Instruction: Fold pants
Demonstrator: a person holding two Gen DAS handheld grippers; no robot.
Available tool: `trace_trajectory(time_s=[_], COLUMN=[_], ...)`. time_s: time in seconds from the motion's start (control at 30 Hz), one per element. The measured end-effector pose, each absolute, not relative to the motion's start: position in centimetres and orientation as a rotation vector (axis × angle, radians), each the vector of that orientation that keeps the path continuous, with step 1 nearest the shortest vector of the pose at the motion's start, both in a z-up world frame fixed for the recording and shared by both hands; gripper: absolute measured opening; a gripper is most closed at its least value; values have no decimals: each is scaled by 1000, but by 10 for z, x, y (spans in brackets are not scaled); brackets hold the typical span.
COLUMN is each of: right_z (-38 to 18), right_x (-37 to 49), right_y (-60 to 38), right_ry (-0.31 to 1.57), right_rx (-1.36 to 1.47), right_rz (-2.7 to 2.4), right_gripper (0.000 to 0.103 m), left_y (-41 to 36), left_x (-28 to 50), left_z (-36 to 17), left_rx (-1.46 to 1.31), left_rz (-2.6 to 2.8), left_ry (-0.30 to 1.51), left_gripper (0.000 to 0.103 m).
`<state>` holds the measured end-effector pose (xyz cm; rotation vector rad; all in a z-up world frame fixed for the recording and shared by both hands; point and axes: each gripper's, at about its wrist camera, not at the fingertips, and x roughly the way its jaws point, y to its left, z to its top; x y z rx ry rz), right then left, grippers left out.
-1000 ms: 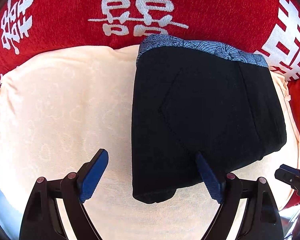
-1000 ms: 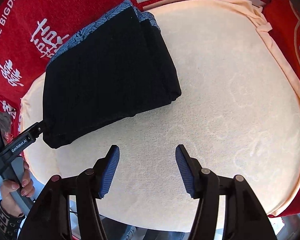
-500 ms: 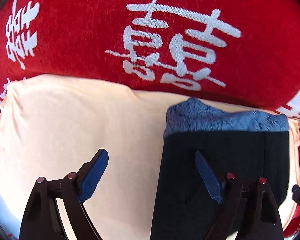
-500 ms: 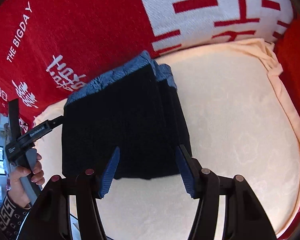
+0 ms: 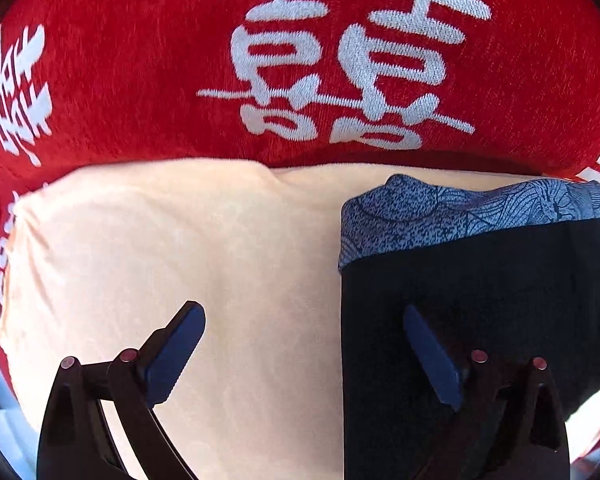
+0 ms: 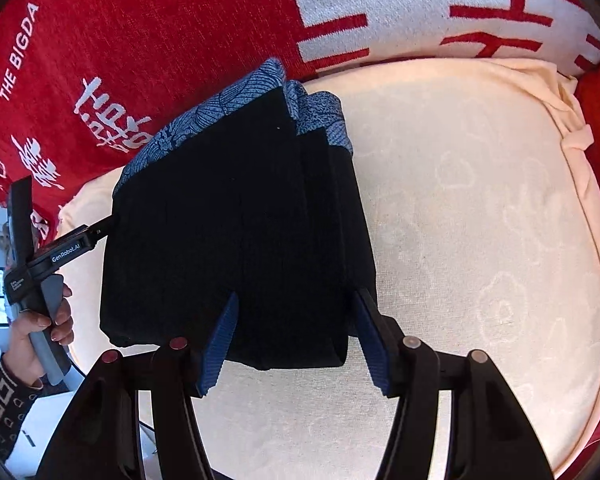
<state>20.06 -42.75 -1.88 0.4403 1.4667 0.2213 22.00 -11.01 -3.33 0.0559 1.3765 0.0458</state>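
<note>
The black pants lie folded into a thick block on the cream seat cushion, with their blue patterned waistband against the red backrest. My left gripper points down over the block's left edge, and its jaws are opening. One pad hangs over the cushion and the other over the black cloth, and neither presses. In the right wrist view the pants fill the middle. My right gripper is open and straddles their near right corner without squeezing it.
A red backrest cover with white characters rises just behind the cushion. A person's hand in a patterned sleeve holds the left gripper beyond the cushion's left edge. Bare cushion spreads to the right of the pants.
Both grippers have moved toward the backrest. The right one now stands over the pants' near edge instead of bare cushion. The left jaws stand slightly wider.
</note>
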Motion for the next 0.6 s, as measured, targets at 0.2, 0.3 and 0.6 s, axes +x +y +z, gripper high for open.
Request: trace_trajectory(time_s=[0.2,0.3,0.6], right_z=[-24,-29,-53], right_x=[205,209,229], right_y=[-442,-451,-464], right_ry=[1476,1477,1486], right_rx=[480,527,695], right_rz=[198,199,308], right_gripper=[68,68,80], left_y=[-106,-102,-66], left_x=[215,216,223], left_z=[-26,-35,-62], left_rx=[39,-21,-305], left_rz=[-16,-59,-227], left_ry=[1413,1447,1532], left_gripper=[100,100,100])
